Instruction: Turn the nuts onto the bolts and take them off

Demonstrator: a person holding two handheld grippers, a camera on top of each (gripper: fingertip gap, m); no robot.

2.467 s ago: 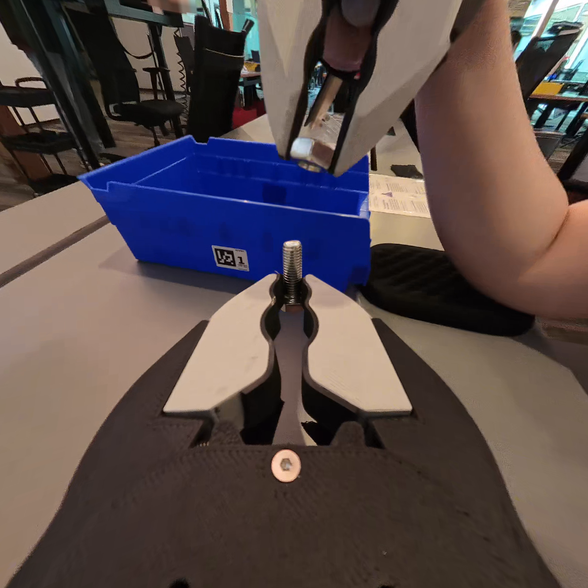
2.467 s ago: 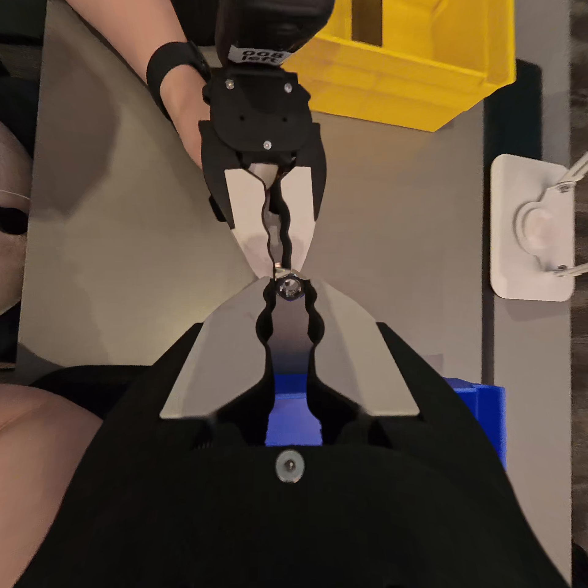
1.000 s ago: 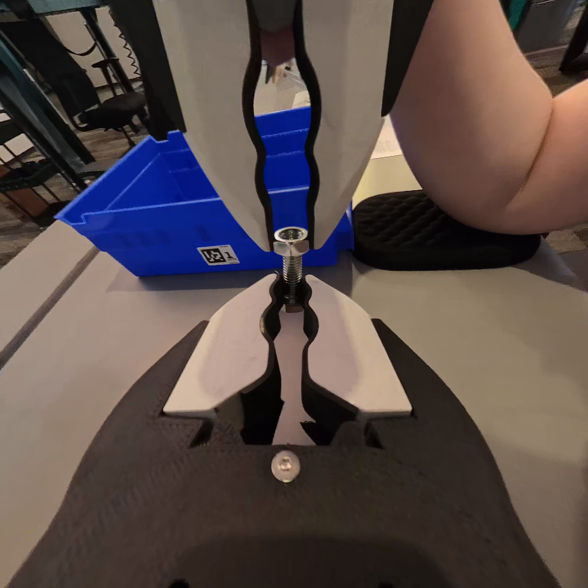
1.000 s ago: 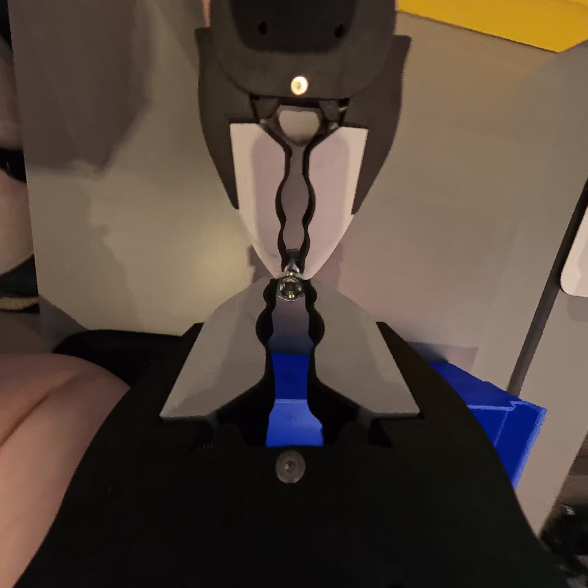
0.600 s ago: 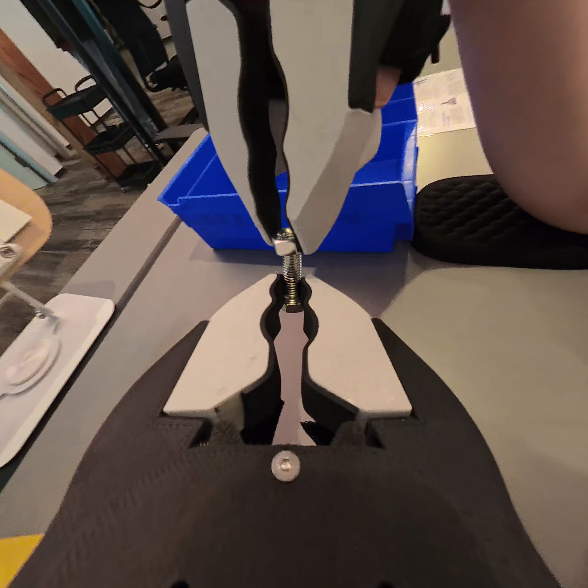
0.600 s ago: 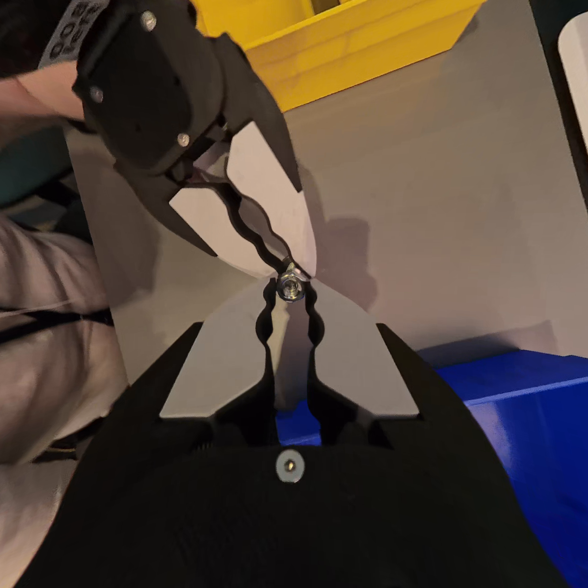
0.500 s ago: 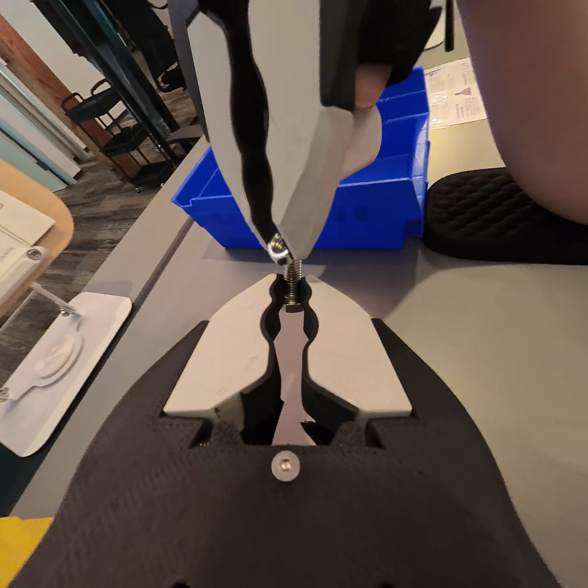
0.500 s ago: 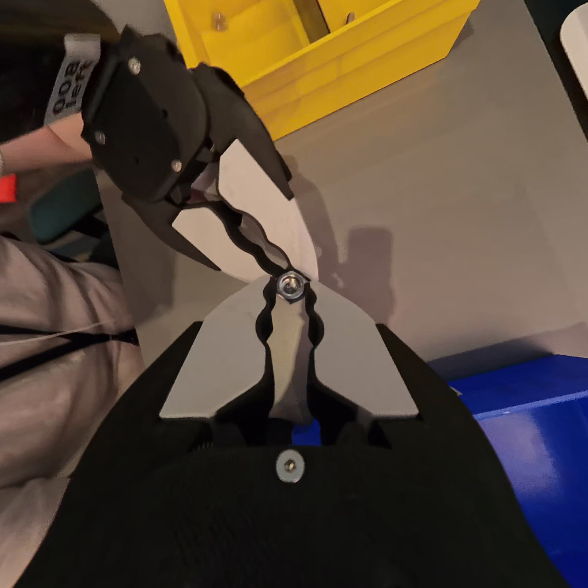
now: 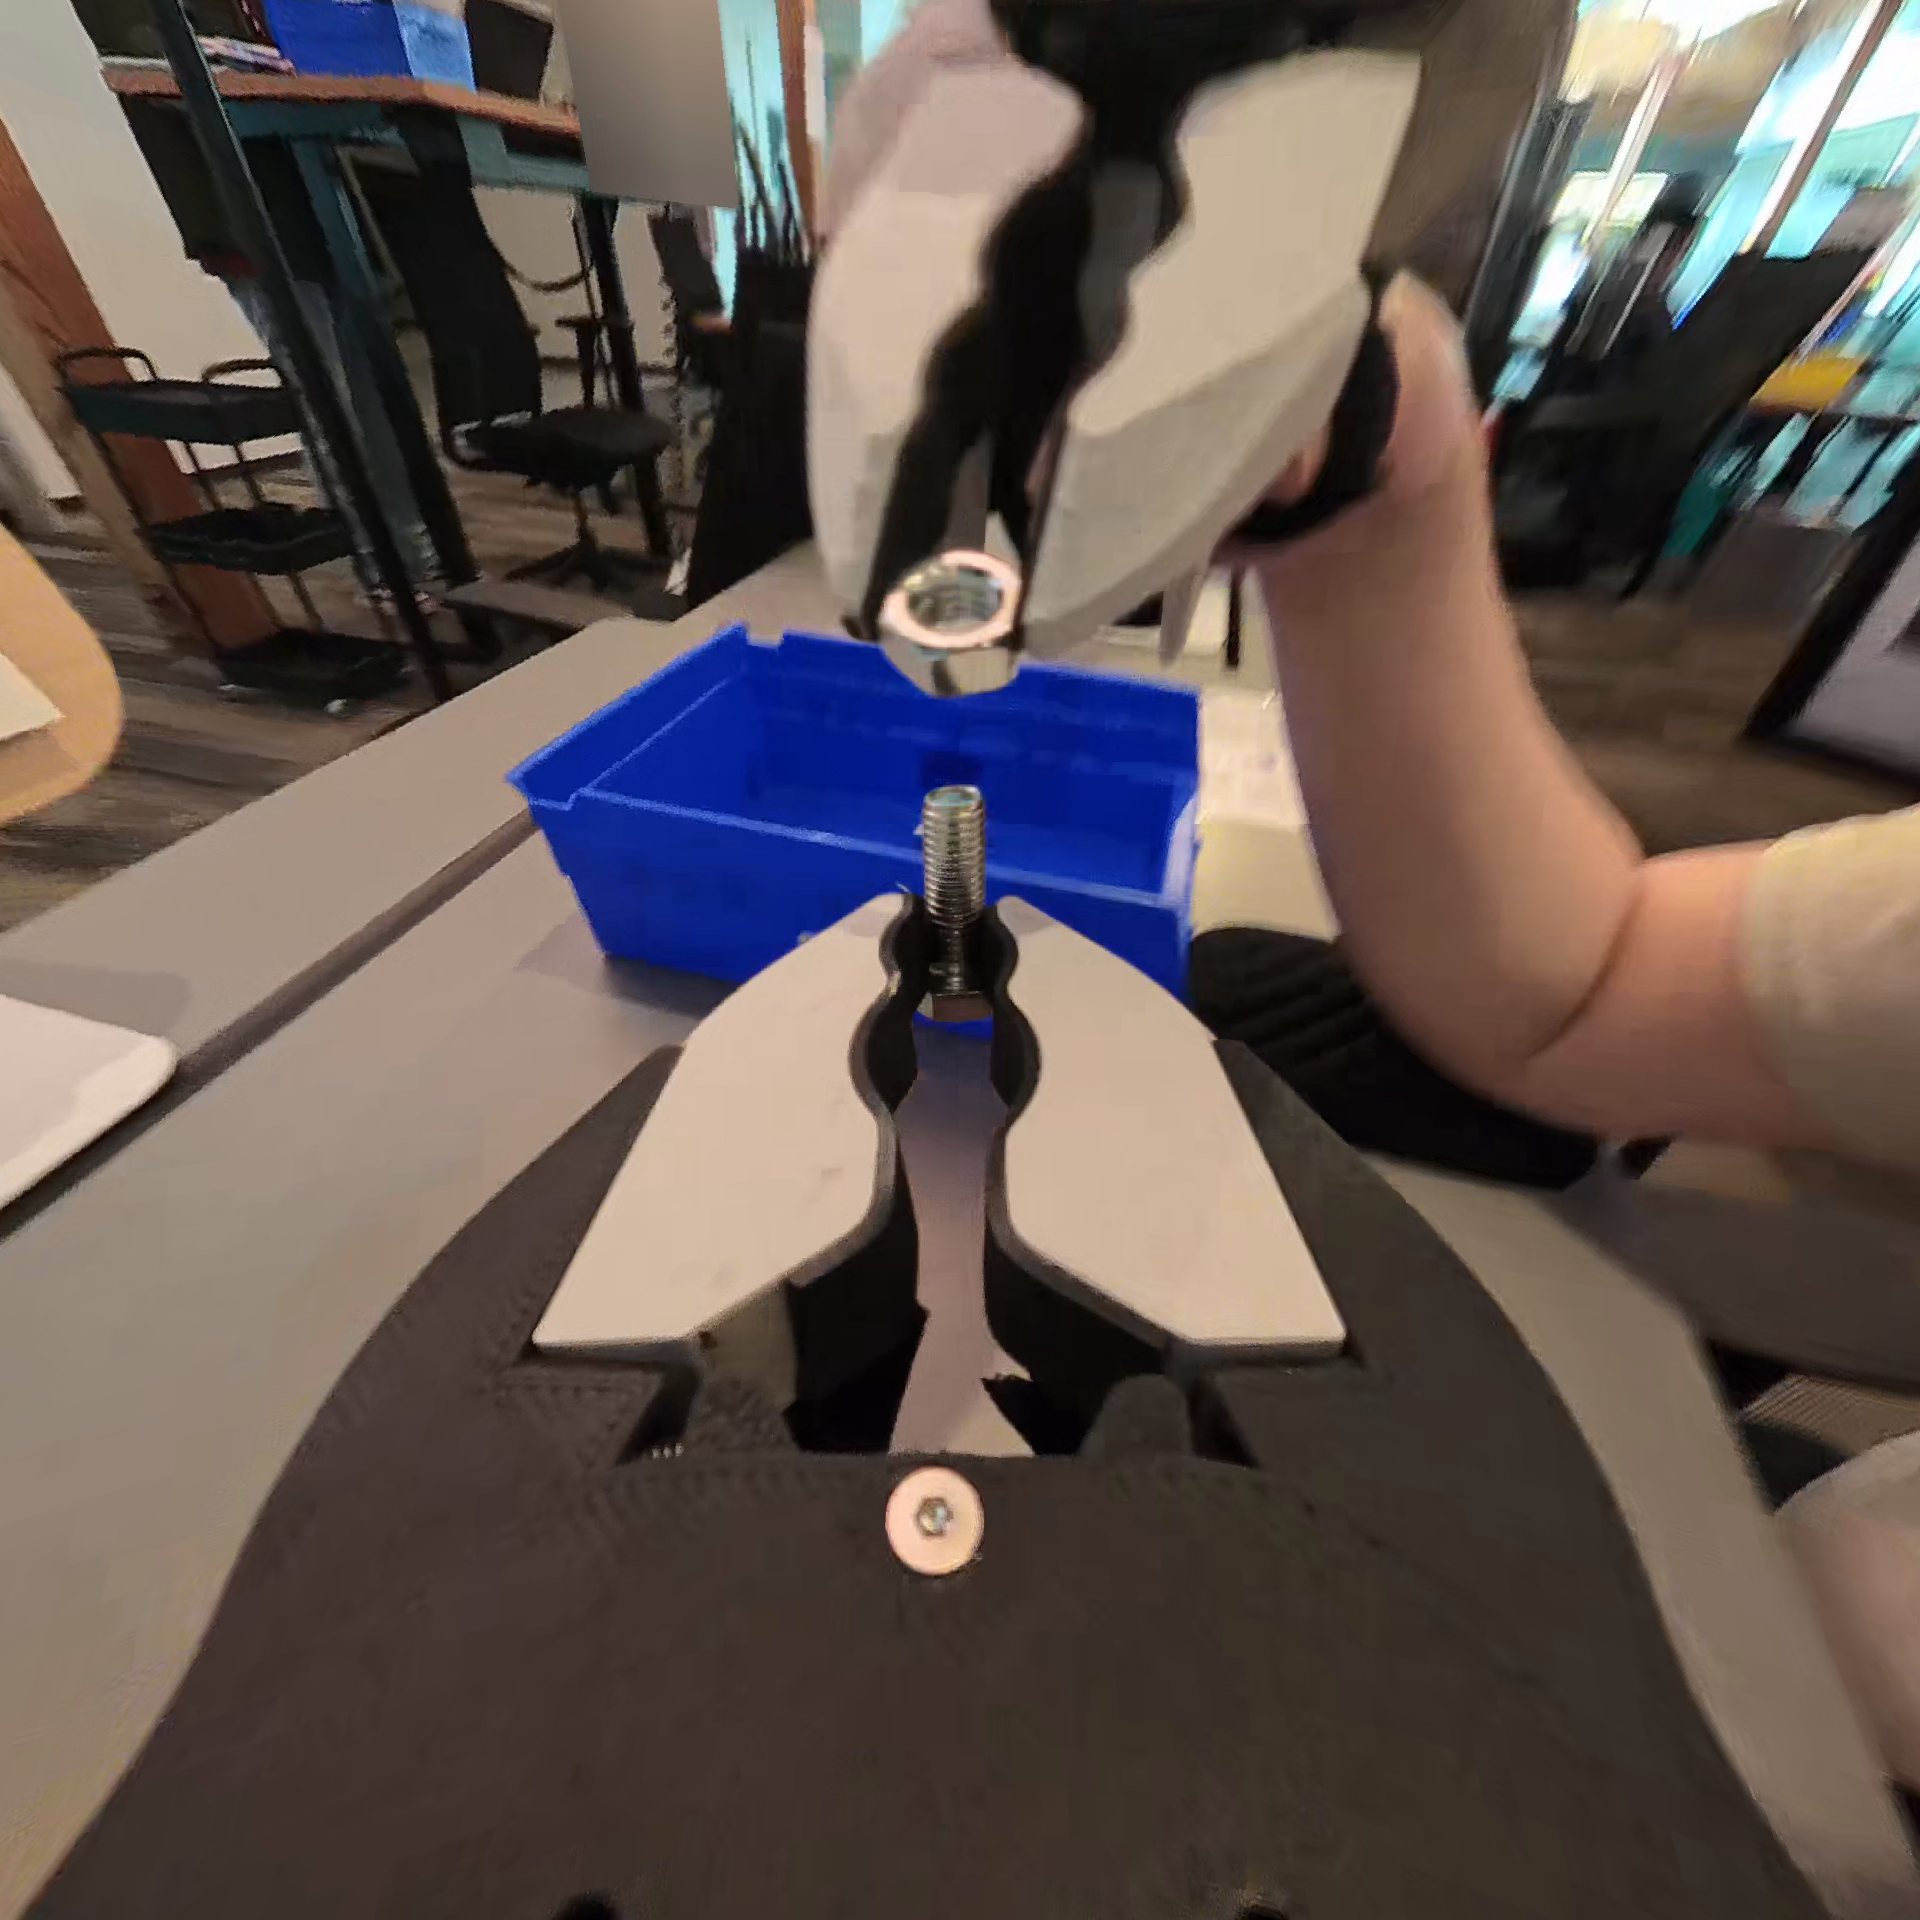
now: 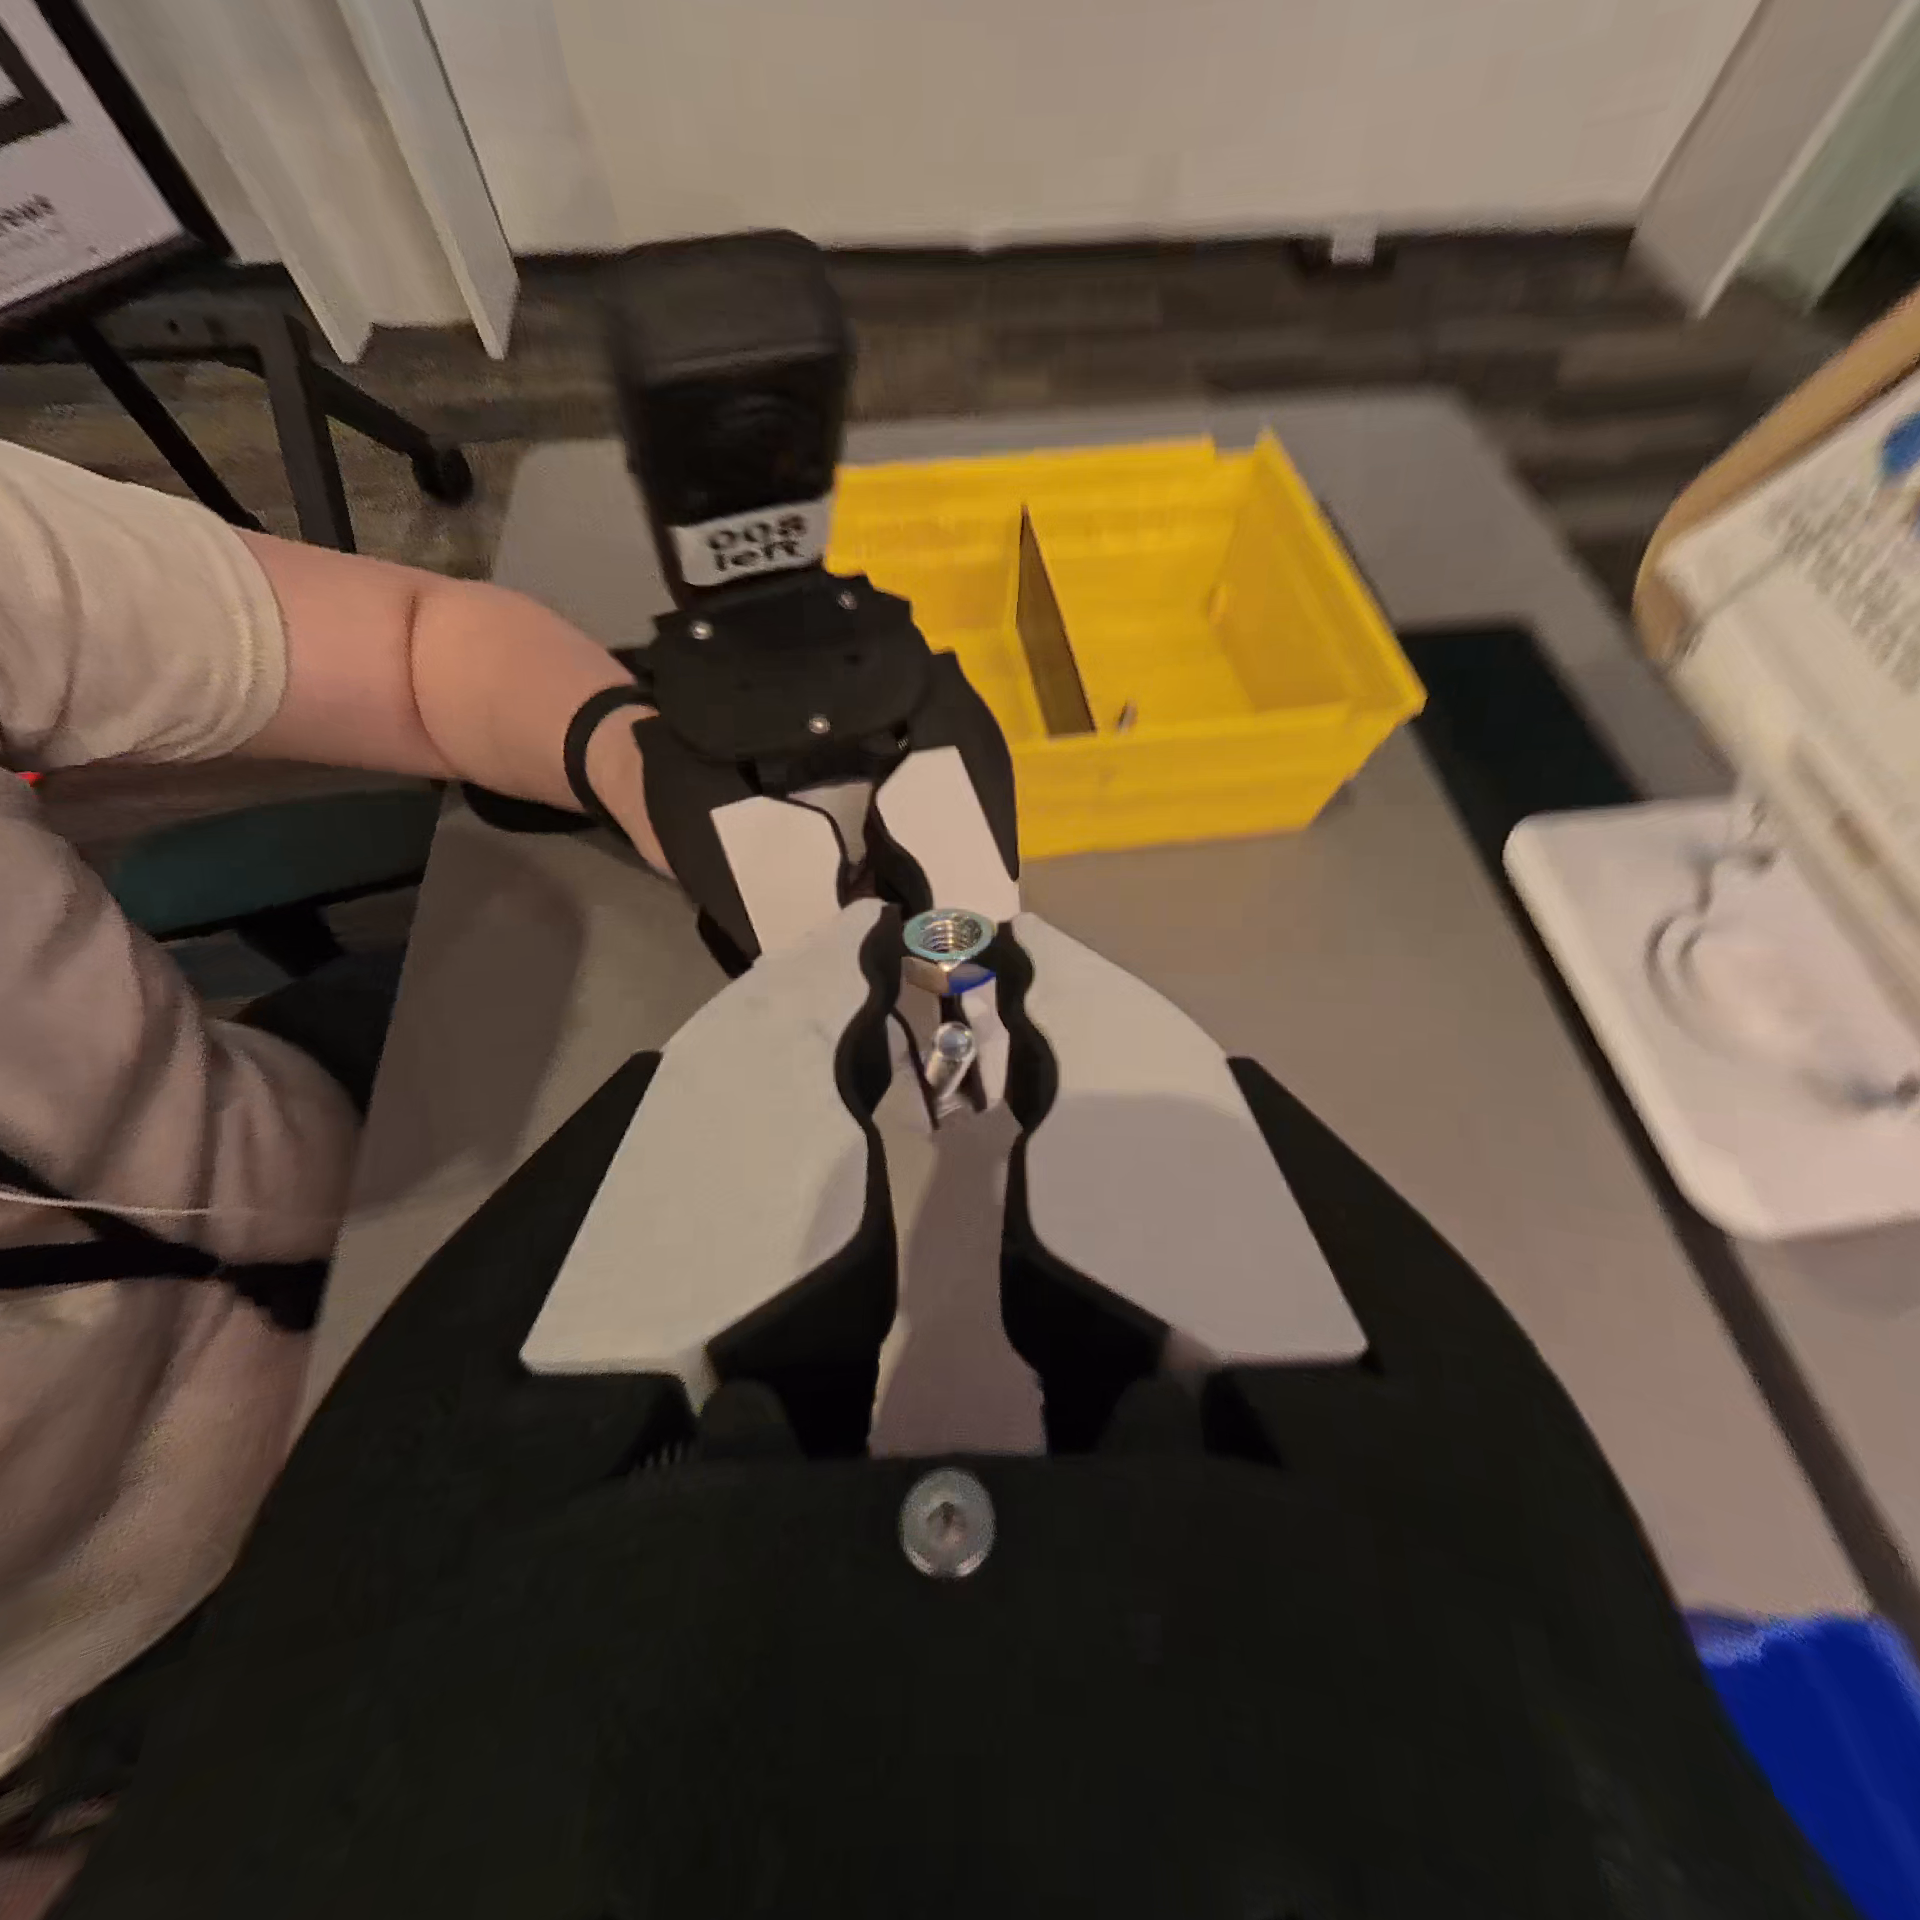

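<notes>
One bolt [image 9: 954,883], one nut [image 9: 948,615], two grippers and two bins are in view. The left gripper [image 9: 951,940], at the centre of the left wrist view, is clamped on the bolt's lower end, where the hex head sits in the notch between the fingertips. The bolt's long axis runs straight up the frame, with its bare threaded tip pointing away from the gripper and toward the blue bin [image 9: 862,821] behind it on the grey table [image 9: 312,1091].

The right gripper [image 9: 940,623] reaches down from the upper centre of that view, tilted slightly, pinching the nut at its fingertips. The nut hangs clear above the bolt tip, not touching it, with its threaded bore facing the camera. The bare forearm [image 9: 1455,831] holding this gripper comes in from the right edge, its elbow resting on a black pad [image 9: 1351,1060].

In the right wrist view the nut [image 10: 943,945] sits between the tips of the right gripper [image 10: 943,961], bore upward in the frame, with the bolt [image 10: 951,1055] seen just below it through the finger gap. The left gripper [image 10: 883,894] meets it from above, and a yellow bin [image 10: 1195,769] with a divider stands at the upper right
</notes>
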